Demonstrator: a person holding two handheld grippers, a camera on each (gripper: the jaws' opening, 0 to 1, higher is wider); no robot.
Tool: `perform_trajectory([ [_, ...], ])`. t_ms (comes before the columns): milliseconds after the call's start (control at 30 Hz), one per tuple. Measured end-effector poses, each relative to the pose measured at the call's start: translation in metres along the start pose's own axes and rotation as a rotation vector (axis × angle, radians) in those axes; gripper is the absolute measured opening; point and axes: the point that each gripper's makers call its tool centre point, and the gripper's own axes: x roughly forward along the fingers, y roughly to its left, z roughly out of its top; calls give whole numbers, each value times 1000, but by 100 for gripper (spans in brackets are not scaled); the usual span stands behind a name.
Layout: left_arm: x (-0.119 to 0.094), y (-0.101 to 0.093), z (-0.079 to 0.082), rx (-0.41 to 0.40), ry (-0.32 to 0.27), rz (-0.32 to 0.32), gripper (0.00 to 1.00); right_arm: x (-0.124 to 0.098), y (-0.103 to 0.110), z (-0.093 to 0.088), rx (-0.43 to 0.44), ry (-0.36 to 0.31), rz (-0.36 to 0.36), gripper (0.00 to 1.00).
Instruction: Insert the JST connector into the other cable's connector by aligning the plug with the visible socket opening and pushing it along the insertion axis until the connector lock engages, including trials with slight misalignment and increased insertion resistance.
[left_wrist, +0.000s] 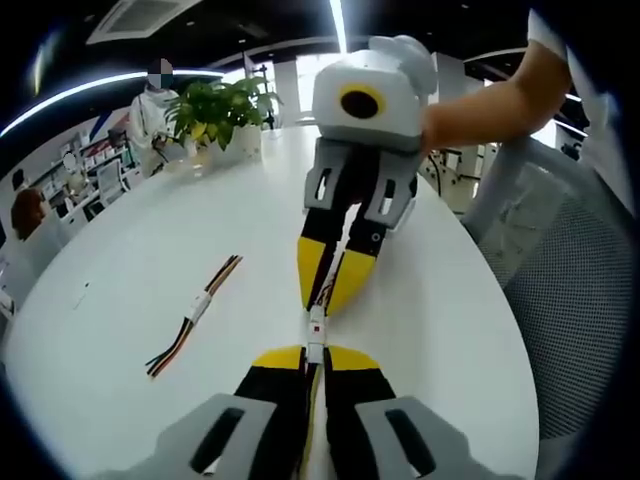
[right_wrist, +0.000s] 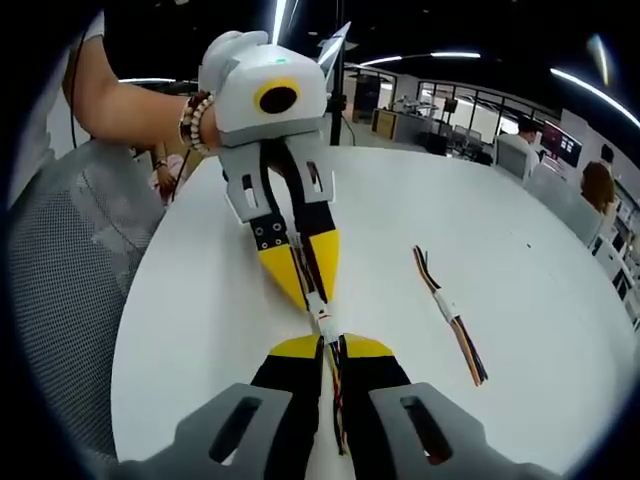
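1. Left gripper view, lower centre: the left gripper (left_wrist: 313, 352) has its yellow-tipped jaws pressed together on a cable; its wires run down between the black jaw bodies toward the bottom edge.
2. Same view, centre: the right gripper (left_wrist: 328, 296) enters from the top w/ its jaws pointing down at the left one. Jaws closed to a narrow V, pinching the other cable.
3. The white connector (left_wrist: 316, 331) sits in the short gap between the two pairs of tips, at frame centre. A small red mark shows on it. Cannot tell whether the two halves are fully seated or locked.
4. Right gripper view, lower centre: right gripper (right_wrist: 331, 348), jaws pinched on its cable, coloured wires visible between them.
5. Same view, centre: left gripper (right_wrist: 310, 290) comes in from the upper left, jaws shut on its cable; connector (right_wrist: 321, 317) is between the tip pairs.
6. A spare cable (left_wrist: 195, 316) w/ a white joint at mid-length lies flat on the white table (left_wrist: 130, 280), left of centre, well apart from both grippers. In the right gripper view it (right_wrist: 450, 314) lies right of centre.
7. A potted plant (left_wrist: 222, 112) stands at the table's far end, upper left of the left gripper view.
8. A mesh chair (left_wrist: 570, 290) is at the right edge.
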Motion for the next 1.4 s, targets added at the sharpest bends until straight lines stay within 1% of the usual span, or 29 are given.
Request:
perform_trajectory([
  [267, 2, -1, -3, 18, 6, -4, 0, 4, 2, -5, 9, 17, 14, 3],
  [333, 3, -2, -4, 34, 7, -3, 0, 5, 1, -6, 23, 20, 18, 3],
  [400, 5, -5, -4, 55, 6, -16, 0, 6, 1, -7, 45, 21, 22, 3],
  [433, 6, -5, -5, 76, 12, -13, 0, 6, 1, -9, 51, 27, 26, 3],
  [533, 7, -6, -7, 107, 26, -14, 0, 7, 3, -10, 53, 31, 32, 3],
  [667, 7, -5, -6, 124, 30, -9, 0, 7, 3, -11, 47, 40, 36, 3],
  [867, 7, -5, -6, 137, 31, -8, 0, 6, 3, -11, 63, 40, 39, 3],
  [1400, 7, -7, -5, 161, 32, -13, 0, 6, 4, -11, 61, 51, 43, 3],
])
